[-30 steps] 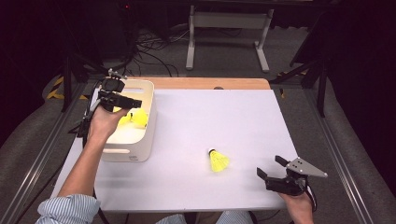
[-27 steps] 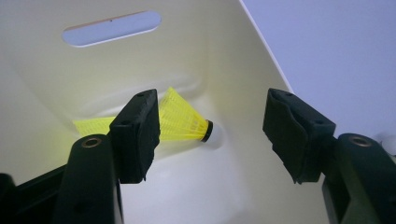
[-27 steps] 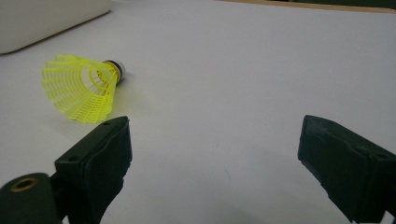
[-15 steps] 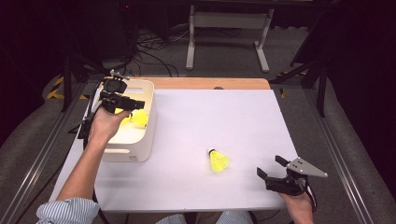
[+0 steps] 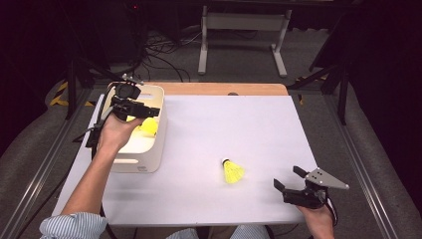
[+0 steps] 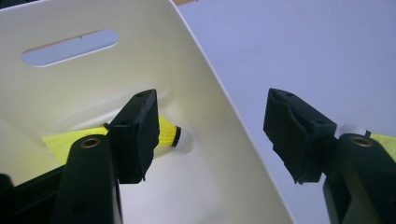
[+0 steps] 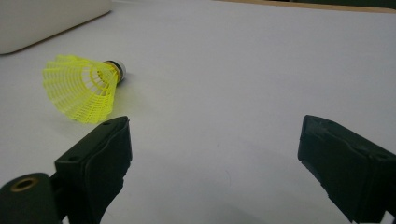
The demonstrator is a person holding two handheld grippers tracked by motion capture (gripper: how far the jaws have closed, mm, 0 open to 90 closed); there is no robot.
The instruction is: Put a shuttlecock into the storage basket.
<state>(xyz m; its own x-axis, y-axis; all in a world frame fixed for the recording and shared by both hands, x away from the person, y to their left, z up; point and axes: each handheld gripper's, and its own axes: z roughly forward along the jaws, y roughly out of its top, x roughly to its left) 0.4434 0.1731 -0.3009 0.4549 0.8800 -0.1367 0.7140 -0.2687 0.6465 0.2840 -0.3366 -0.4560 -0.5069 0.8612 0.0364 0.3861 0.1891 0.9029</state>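
Observation:
A yellow shuttlecock (image 5: 148, 127) lies inside the white bin (image 5: 155, 149) at the table's left. My left gripper (image 5: 152, 112) hovers over the bin's right side, open and holding nothing. In the left gripper view its jaws (image 6: 210, 112) straddle the bin wall (image 6: 140, 60), and the shuttlecock (image 6: 169, 133) lies on the bin floor behind the left jaw. A second yellow shuttlecock (image 5: 232, 171) lies on its side on the white table top. My right gripper (image 5: 287, 177) rests open near the front right edge, with that shuttlecock (image 7: 84, 93) ahead of its jaws (image 7: 215, 135) to the left.
The white table top (image 5: 224, 124) has a wooden strip (image 5: 224, 88) along its far edge. Cables and a metal stand (image 5: 239, 30) sit on the floor beyond. A corner of the bin (image 7: 46, 18) shows in the right gripper view.
The left gripper has drifted slightly to the right over the bin. The right gripper and both shuttlecocks have stayed where they were.

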